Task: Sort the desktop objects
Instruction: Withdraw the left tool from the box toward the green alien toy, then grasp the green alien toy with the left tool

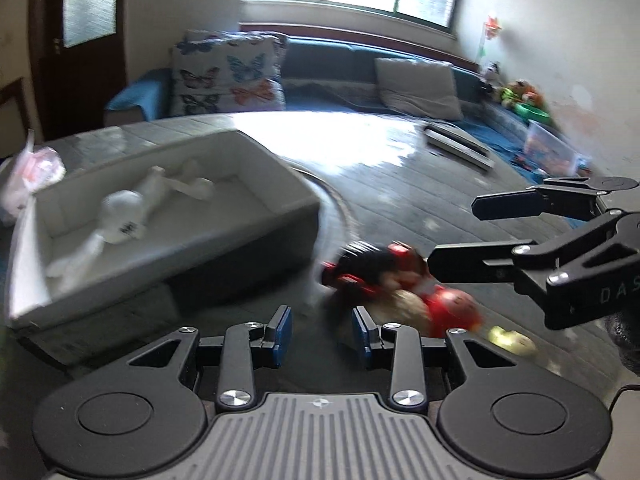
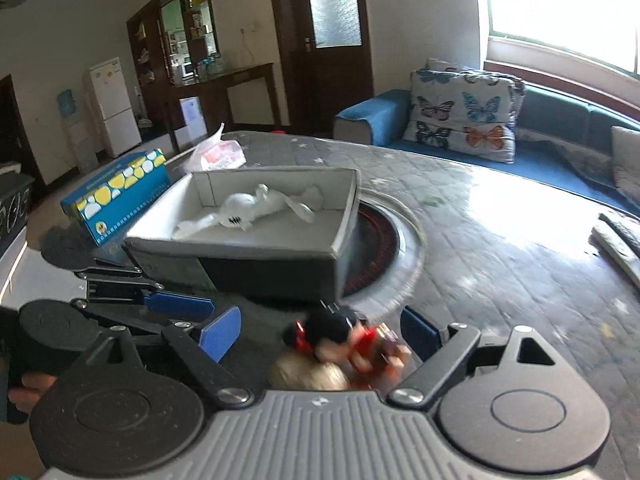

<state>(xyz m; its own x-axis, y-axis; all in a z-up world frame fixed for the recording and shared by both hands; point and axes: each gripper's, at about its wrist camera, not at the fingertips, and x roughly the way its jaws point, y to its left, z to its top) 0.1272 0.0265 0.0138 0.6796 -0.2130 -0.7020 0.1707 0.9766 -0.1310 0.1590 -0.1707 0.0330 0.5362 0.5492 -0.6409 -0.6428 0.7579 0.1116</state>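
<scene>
A red and black doll (image 1: 376,272) (image 2: 344,338), blurred, lies on the grey table beside a brown ball (image 1: 404,306) (image 2: 308,374). My right gripper (image 2: 320,322) (image 1: 452,234) is open, its blue pads wide apart on either side of the doll. My left gripper (image 1: 321,330) (image 2: 172,290) is open just left of the doll, with nothing between its fingers. A white open box (image 1: 180,240) (image 2: 240,249) stands to the left and holds a white plush toy (image 1: 120,216) (image 2: 244,208). A small yellow-green thing (image 1: 512,338) lies right of the doll.
A blue and yellow tissue box (image 2: 120,188) and a plastic bag (image 2: 220,152) (image 1: 28,176) sit behind the white box. A round hotplate (image 2: 384,248) is set into the table next to it. A flat grey object (image 1: 460,142) lies at the far right. A sofa runs behind the table.
</scene>
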